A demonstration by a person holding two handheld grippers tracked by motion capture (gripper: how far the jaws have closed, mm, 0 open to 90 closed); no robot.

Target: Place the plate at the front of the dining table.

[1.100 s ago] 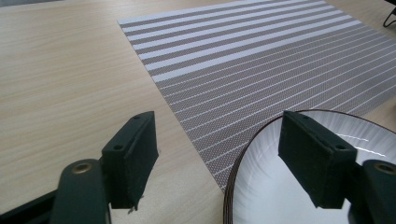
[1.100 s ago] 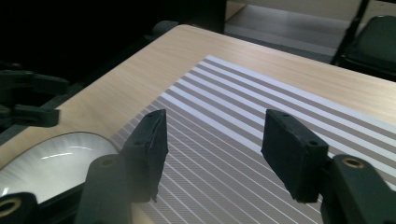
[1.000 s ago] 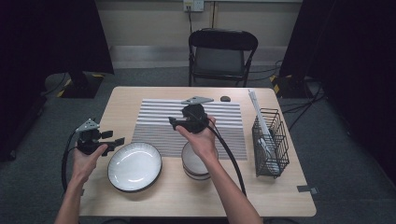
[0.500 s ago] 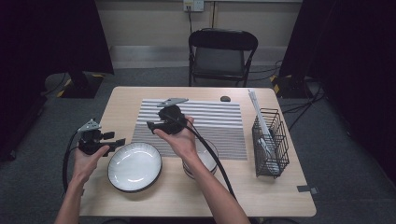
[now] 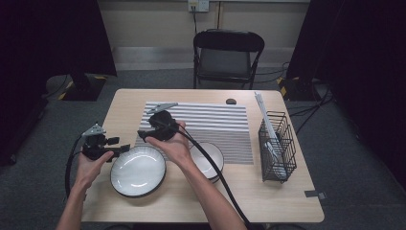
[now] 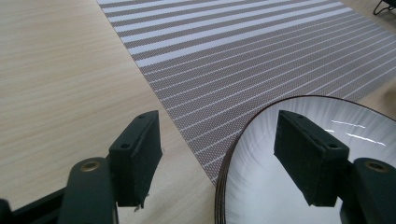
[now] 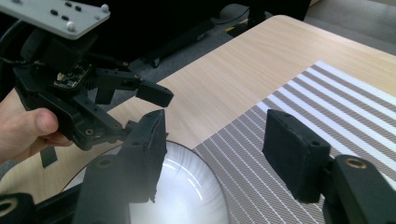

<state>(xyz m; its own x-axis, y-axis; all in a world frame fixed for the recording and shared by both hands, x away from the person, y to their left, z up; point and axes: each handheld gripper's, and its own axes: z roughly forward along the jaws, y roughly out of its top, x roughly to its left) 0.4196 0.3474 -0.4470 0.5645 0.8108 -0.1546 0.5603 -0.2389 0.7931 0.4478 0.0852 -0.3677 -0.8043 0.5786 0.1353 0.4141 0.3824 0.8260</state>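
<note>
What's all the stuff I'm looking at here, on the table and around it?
Table: one, light wood, centre.
Mat: one, grey and white stripes, middle of the table.
Plate: one, white with a dark rim, near left, its far edge on the mat.
Bowl: one, white, right of the plate, partly behind the right forearm.
Rack: one, black wire, right side, holding long pale items.
Small object: one, dark, far edge of the table.
Chair: one, black, folding, behind the table.
Left gripper: black, open, at the plate's left rim.
Right gripper: black, open, above the mat's left edge.
</note>
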